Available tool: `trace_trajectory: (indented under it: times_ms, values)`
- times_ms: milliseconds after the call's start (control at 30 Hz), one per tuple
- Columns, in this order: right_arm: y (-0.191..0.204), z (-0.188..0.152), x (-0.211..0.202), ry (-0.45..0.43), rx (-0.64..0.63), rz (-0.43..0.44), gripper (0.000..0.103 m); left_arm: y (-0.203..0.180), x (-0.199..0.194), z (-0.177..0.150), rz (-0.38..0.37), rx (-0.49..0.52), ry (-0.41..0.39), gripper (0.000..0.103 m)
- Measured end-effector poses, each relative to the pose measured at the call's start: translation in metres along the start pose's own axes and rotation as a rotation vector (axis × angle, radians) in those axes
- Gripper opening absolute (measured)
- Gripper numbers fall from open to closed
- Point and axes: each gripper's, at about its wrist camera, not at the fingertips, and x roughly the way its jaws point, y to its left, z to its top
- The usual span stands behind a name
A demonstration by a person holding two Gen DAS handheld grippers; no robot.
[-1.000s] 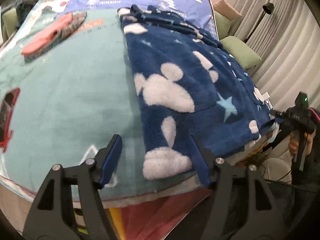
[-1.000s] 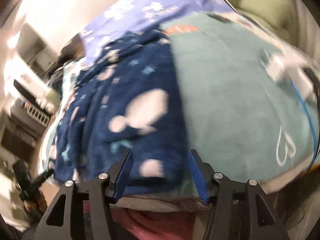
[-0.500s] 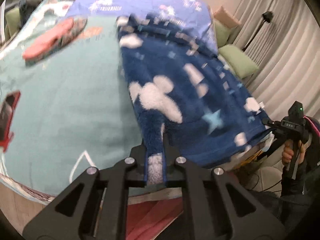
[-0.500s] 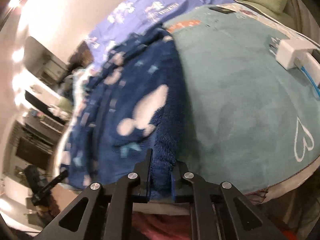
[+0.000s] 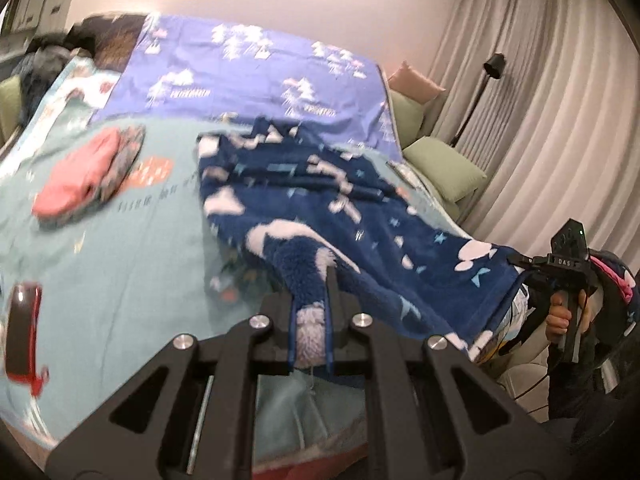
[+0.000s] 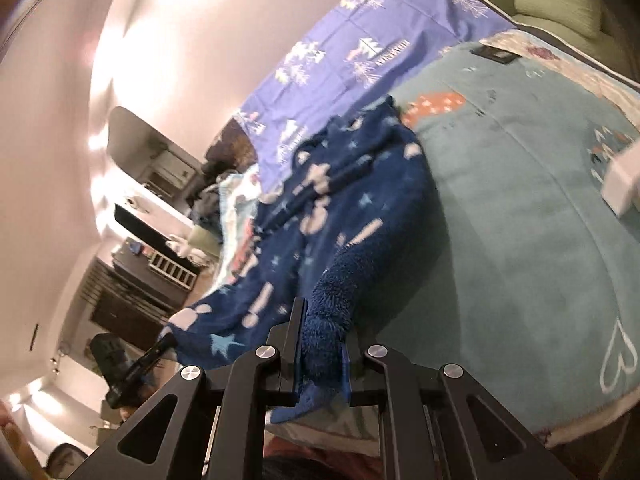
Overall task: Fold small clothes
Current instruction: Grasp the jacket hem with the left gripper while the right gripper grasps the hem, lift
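Note:
A navy fleece garment (image 5: 320,200) with white mouse shapes and stars lies on the teal bed cover (image 5: 120,248). My left gripper (image 5: 311,320) is shut on its near corner and holds that corner lifted off the bed. My right gripper (image 6: 322,344) is shut on the other near corner of the same garment (image 6: 352,208), also lifted. The right gripper shows at the right of the left wrist view (image 5: 566,264), at the garment's edge. The left gripper shows at the lower left of the right wrist view (image 6: 136,368).
A folded pink and grey pile (image 5: 84,176) lies at the far left of the bed. A red and black object (image 5: 22,332) lies at the near left. A white charger block (image 6: 624,184) lies to the right. A purple sheet (image 5: 256,76) covers the head end. Green cushions (image 5: 444,168) and curtains stand to the right.
Both grippers went from open around the garment's near corners to shut on them, then lifted the corners up off the bed.

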Motion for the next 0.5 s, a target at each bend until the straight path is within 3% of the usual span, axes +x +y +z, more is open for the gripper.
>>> trace_trajectory:
  times_ms: [233,500]
  values:
    - [0.033,0.052,0.001,-0.098,-0.090,0.026,0.012,-0.005,0.000,0.049,0.015,0.033,-0.107,0.012]
    - [0.054,0.129,0.022,-0.210,-0.129,0.058,0.013,0.014,0.016,0.109,0.104,0.047,-0.225,0.012]
